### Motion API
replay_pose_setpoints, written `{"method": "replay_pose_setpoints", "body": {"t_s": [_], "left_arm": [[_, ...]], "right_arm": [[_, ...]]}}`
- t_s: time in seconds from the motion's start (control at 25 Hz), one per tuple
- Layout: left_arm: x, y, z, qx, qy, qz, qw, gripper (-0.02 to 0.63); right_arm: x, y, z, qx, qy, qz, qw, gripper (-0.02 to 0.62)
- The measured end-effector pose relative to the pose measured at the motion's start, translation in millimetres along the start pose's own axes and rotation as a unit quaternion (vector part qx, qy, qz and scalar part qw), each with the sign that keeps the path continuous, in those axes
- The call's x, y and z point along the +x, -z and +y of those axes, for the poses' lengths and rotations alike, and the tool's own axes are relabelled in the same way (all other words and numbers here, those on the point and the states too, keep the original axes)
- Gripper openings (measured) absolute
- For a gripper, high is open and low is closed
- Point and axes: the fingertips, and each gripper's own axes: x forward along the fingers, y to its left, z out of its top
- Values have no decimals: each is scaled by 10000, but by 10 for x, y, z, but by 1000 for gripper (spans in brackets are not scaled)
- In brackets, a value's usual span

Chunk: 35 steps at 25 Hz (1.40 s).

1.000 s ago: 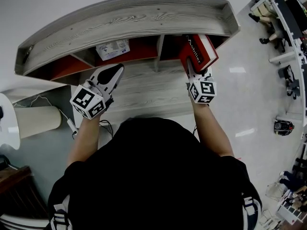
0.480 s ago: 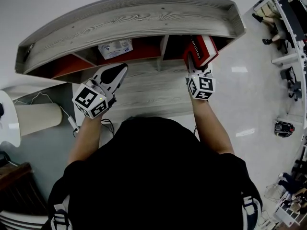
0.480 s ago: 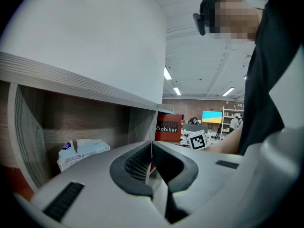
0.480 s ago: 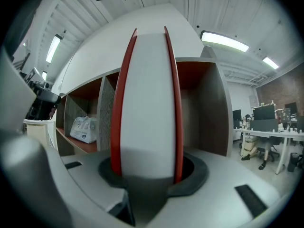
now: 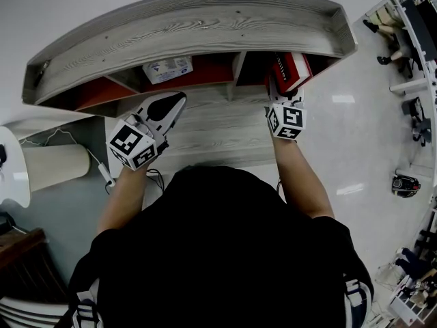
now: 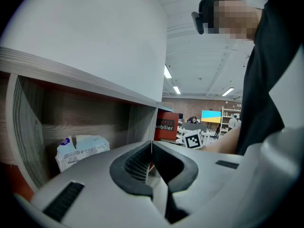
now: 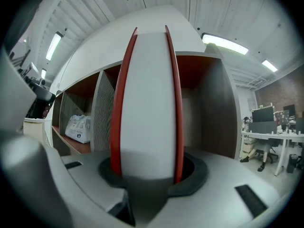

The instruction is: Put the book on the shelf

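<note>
A red hardback book (image 5: 289, 70) stands upright, partly inside the right-hand compartment of the grey wooden shelf (image 5: 198, 26). My right gripper (image 5: 281, 96) is shut on it; in the right gripper view its white page edge (image 7: 146, 103) fills the space between the jaws, red covers on both sides. My left gripper (image 5: 176, 103) rests over the lower shelf board in front of the middle compartment, its jaws shut with nothing between them (image 6: 151, 152). The left gripper view shows the book's red cover (image 6: 166, 126) off to the right.
A white plastic packet (image 5: 166, 68) lies in the middle compartment, seen also as the packet (image 6: 80, 150) in the left gripper view. A vertical divider (image 5: 235, 67) separates that compartment from the book's. A pale cylinder (image 5: 51, 171) stands on the floor at the left. Desks and chairs line the far right.
My right gripper has pushed the book further into the right compartment, so less of its red cover shows. The left gripper has stayed where it was.
</note>
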Motion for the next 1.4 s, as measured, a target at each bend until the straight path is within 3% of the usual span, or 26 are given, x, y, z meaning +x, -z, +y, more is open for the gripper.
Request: {"method": "replay_pose_setpoints", "body": {"t_s": [1.4], "left_arm": [[-69, 2, 187, -5, -162, 15, 9999, 23]], "right_arm": [[250, 20, 38, -52, 4, -84, 10000, 170]]}}
